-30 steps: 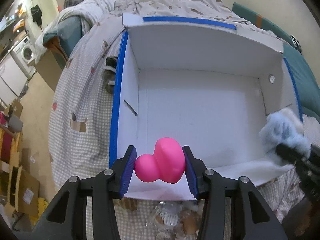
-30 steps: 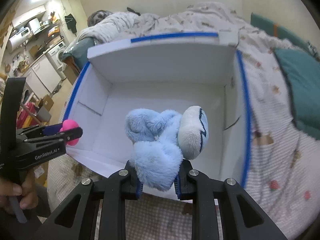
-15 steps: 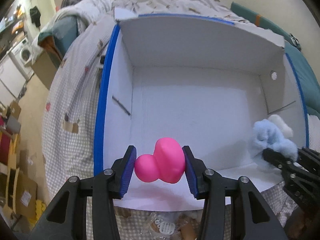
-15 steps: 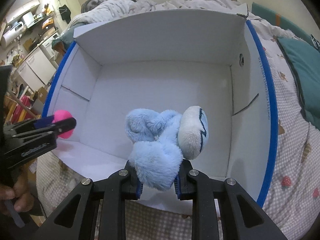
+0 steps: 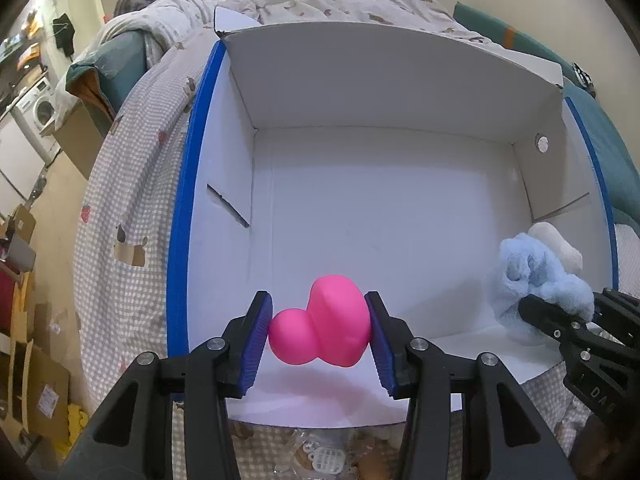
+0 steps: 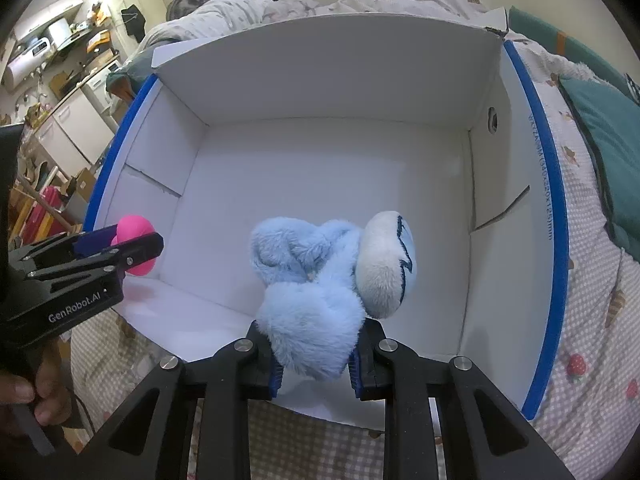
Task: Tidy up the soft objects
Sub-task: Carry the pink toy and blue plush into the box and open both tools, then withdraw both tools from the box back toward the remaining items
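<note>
Holding: my left gripper (image 5: 318, 334) clamps a pink rubber duck (image 5: 322, 322); right gripper (image 6: 314, 354) pinches a blue plush toy (image 6: 316, 276).
Box: white cardboard box (image 5: 384, 92) has nothing inside.
Left: I judge both drops remain.

Both wrist cameras look steeply down along their fingers, close over the near edge of the same white box (image 5: 380, 208) on the bed (image 6: 576, 320), the left view from its left side, the right view from its right, each catching the other gripper at its edge.
</note>
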A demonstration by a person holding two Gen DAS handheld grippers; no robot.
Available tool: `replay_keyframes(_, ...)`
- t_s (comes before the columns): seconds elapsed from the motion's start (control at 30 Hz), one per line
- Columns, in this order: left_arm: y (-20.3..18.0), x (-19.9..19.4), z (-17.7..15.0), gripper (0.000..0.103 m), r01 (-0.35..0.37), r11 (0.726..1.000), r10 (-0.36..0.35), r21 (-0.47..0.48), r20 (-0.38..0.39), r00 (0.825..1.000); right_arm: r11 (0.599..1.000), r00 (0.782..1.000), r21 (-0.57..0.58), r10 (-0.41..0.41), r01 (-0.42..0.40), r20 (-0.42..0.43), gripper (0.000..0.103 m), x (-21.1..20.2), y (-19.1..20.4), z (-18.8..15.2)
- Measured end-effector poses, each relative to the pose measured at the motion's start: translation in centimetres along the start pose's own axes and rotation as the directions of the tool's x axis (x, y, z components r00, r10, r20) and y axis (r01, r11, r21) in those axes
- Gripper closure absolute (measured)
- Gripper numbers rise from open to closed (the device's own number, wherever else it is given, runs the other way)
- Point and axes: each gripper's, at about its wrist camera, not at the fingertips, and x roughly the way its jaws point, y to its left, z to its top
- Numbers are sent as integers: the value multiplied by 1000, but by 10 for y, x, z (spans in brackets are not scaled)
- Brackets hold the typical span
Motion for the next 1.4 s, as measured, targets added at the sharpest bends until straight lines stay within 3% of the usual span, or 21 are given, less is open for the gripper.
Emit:
replay_keyframes(0.2,-2,-1,0,59,-15,1000,15,18,6,1000,1000,1000,-20,19,-19,8,77,-1,2,-1)
replay_keyframes(0.37,-4,-7,-1,35,12,1000,-12,18,19,1000,998,998,-28,53,-53,31,74,-5,4,0)
replay_keyframes(0.43,-5,-9,0,32,9,1000,-9,23,24,1000,998,998,-21,62,-61,33,66,-5,3,0)
replay_keyframes(0.5,-5,-9,0,32,5,1000,-5,25,23,1000,997,996,5,82,-82,45,32,-8,0,1)
replay_keyframes(0.57,-4,-8,0,32,6,1000,-6,20,15,1000,996,993,25,89,-91,72,25,-12,-3,2)
replay_keyframes(0.77,0,-7,1,31,-10,1000,10,7,12,1000,996,995,45,73,-76,64,24,-10,-7,0)
replay_keyframes(1.0,-1,-16,1,31,-19,1000,19,15,57,998,999,993,26,42,-45,109,24,-18,-6,0)
replay_keyframes(1.27,6,-30,-1,31,-16,1000,16,-1,93,995,996,988,51,72,-80,136,24,-24,-7,-11)
replay_keyframes(1.4,12,-41,-6,32,-23,1000,23,0,100,995,999,990,39,-4,-1,141,24,-30,-2,-16)
